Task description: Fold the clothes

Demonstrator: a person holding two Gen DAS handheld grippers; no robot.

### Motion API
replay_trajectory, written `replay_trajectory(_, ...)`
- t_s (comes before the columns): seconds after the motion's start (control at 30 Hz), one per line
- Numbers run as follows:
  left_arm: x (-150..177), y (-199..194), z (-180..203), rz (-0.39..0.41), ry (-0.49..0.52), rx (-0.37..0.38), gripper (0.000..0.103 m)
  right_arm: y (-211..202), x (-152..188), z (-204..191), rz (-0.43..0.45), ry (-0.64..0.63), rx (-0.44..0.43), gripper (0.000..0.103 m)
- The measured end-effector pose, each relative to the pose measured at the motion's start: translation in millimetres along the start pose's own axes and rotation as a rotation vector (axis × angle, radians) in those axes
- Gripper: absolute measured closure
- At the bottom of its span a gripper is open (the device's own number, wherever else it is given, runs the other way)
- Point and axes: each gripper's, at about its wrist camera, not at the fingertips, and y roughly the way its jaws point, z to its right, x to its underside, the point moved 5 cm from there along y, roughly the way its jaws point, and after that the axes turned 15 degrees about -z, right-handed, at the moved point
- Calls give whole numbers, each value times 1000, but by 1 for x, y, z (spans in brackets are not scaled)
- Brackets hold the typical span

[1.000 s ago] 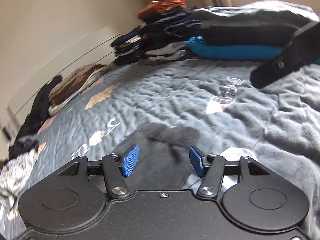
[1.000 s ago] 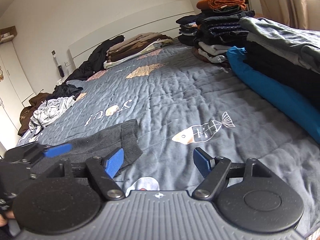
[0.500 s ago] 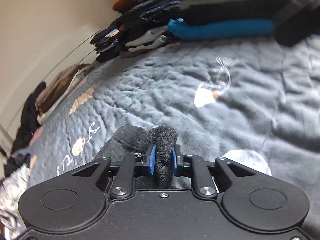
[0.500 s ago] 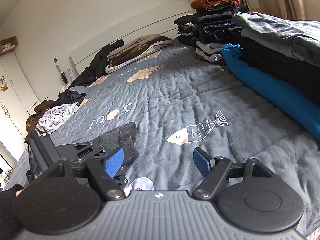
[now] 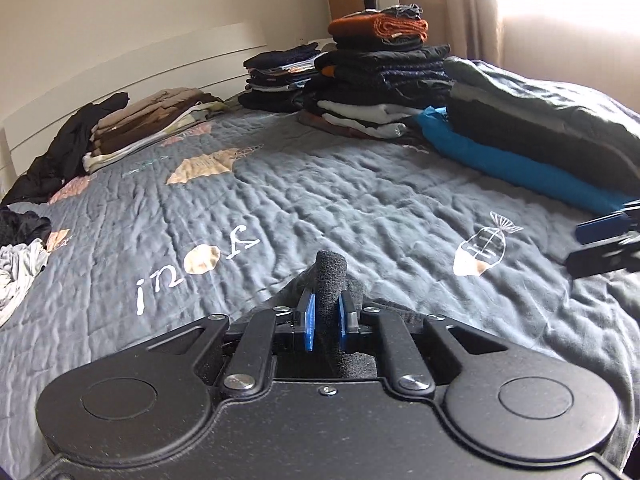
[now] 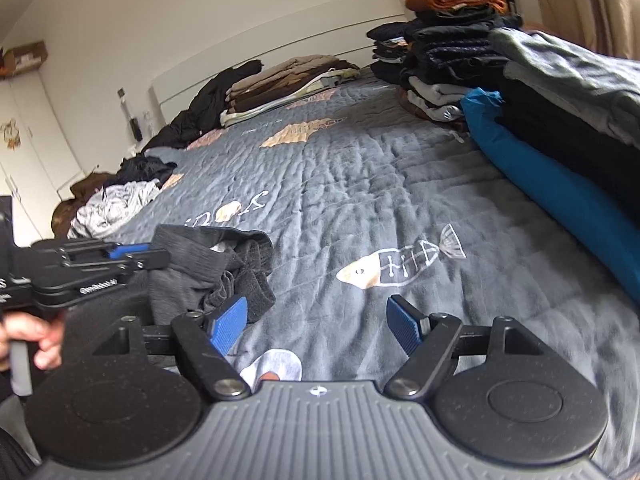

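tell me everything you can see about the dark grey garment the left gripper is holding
The dark grey garment looks like soft knit fabric with a ribbed band along one edge. It is bunched and crumpled, not folded, and part of it is lifted off the grey bedspread. The left gripper is shut on a pinched fold that sticks up between its blue fingers. The open right gripper is close beside it without gripping it.

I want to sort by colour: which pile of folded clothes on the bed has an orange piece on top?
The tall dark pile near the curtain, between the blue garment and a lower dark pile. The brown pile by the headboard has none.
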Motion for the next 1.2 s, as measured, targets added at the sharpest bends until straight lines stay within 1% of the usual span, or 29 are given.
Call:
replay_trajectory(0.1,-3,-8,-7,31,-25,28,91,21,-15,-16,-31,-107,-10,27)
replay_trajectory(0.2,-13,-15,-19,63,-38,24,91,42,-25,-25,-73,-124,-10,27)
replay_trajectory(0.3,-23,-19,-33,79,-49,34,91,60,-30,-35,-98,-147,-27,27)
replay_trajectory(0.37,-30,-23,-35,84,-32,34,91,72,-32,-43,-119,-188,-42,27)
replay_trajectory(0.47,-41,-27,-37,89,1,30,91,88,-33,-59,-133,-291,-70,27)
replay_trajectory(0.67,-44,-24,-30,65,65,23,91,112,-33,-92,-136,-509,-138,31)
replay_trajectory(0.8,-41,-21,-29,61,69,30,91,127,-30,-111,-137,-643,-180,38)
replay_trajectory(0.83,-41,-20,-30,61,69,31,91,130,-28,-115,-139,-671,-185,43)
replay_trajectory(0.87,-40,-20,-30,61,68,34,91,134,-26,-118,-143,-698,-189,51)
replay_trajectory(0.9,-40,-20,-30,62,67,37,91,139,-26,-120,-151,-711,-189,58)
replay_trajectory(0.93,-39,-20,-30,62,68,39,91,143,-26,-121,-158,-720,-188,70)
replay_trajectory(1.0,-38,-20,-29,61,71,45,91,149,-32,-119,-152,-676,-193,71)
replay_trajectory(1.07,-37,-19,-29,61,70,49,91,152,-39,-115,-146,-604,-208,69)
replay_trajectory(1.13,-37,-17,-29,60,73,47,91,156,-44,-113,-160,-573,-202,64)
replay_trajectory(1.2,-37,-16,-30,60,70,45,91,160,-41,-116,-179,-577,-213,64)
